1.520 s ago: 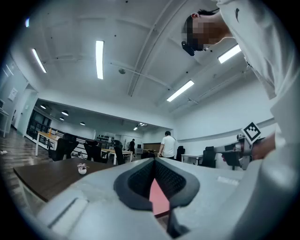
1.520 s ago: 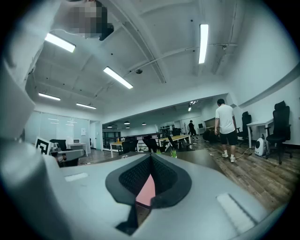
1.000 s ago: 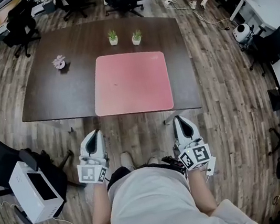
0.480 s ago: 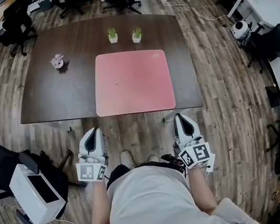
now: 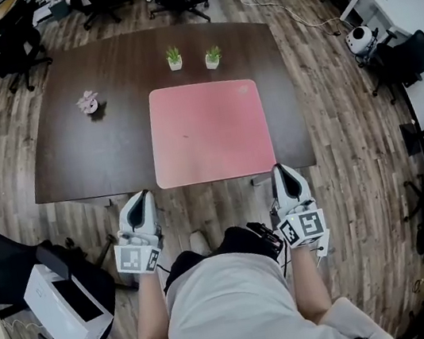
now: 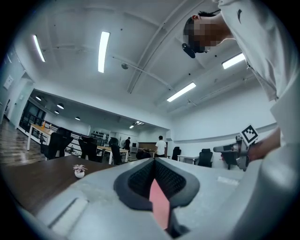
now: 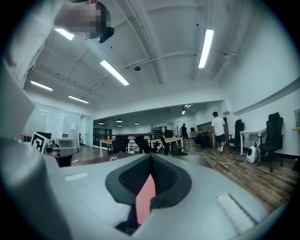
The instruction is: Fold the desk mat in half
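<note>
Desk mat (image 5: 208,131): pink, flat and unfolded on the dark desk (image 5: 87,145), front edge at the desk's near edge.
Left hand-held gripper (image 5: 143,195): jaws together, empty, just short of the desk.
Right hand-held gripper (image 5: 279,168): jaws together, empty, just short of the desk.
Behind the mat: two potted plants (image 5: 174,57), upright; pink flower pot (image 5: 88,102) further left.

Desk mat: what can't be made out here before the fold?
- Head view: whether the desk mat overhangs the table at the near edge; steep angle, the edges coincide.
- Head view: the speck on the mat; too small to identify.
- Left gripper view, right gripper view: at most a pink sliver of mat; the left tool and right tool bodies block the rest.
- Mat underside: in no view.
</note>
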Motion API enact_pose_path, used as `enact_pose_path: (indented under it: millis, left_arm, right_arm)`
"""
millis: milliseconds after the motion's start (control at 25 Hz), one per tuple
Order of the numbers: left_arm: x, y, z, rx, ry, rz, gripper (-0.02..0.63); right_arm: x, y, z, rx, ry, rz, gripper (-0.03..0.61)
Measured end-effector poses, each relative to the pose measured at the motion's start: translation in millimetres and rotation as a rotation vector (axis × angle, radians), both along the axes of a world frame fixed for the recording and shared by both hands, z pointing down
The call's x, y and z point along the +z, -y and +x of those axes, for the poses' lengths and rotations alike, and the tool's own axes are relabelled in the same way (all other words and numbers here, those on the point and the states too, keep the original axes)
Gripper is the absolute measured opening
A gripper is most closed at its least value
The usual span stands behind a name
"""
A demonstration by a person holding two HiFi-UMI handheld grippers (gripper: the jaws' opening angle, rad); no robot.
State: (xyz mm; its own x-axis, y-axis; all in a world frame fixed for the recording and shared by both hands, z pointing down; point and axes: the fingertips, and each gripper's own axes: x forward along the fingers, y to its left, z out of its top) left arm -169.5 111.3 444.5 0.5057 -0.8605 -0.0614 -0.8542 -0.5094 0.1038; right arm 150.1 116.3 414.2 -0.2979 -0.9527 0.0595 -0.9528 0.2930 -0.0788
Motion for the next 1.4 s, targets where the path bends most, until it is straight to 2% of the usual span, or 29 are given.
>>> enact_pose_path:
  millis: [360, 480, 720, 880, 1120, 1400]
  left_arm:
    - [8, 62, 6, -0.002, 0.001, -0.006, 0.005]
    - [10, 83, 16, -0.022, 0.005, -0.005, 0.005]
    - [-1, 120, 35, -0.085, 0.016, 0.010, 0.005]
    - [-2, 134, 35, -0.117, 0.013, 0.016, 0.005]
    - [5, 146, 39, -0.096, 0.032, -0.007, 0.005]
    - [4, 155, 34, -0.087, 0.006, -0.009, 0.005]
  right_arm:
    - [5, 59, 5, -0.004, -0.070, -0.002, 0.002]
    - [9, 84, 18, -0.012, -0.046, -0.005, 0.002]
    - [9, 126, 49, -0.026, 0.063, -0.017, 0.001]
    - [20, 142, 54, -0.052, 0.040, -0.033, 0.002]
    - [23, 157, 57, -0.043, 0.056, -0.032, 0.002]
    - [25, 164, 55, -0.024, 0.058, -0.038, 0.002]
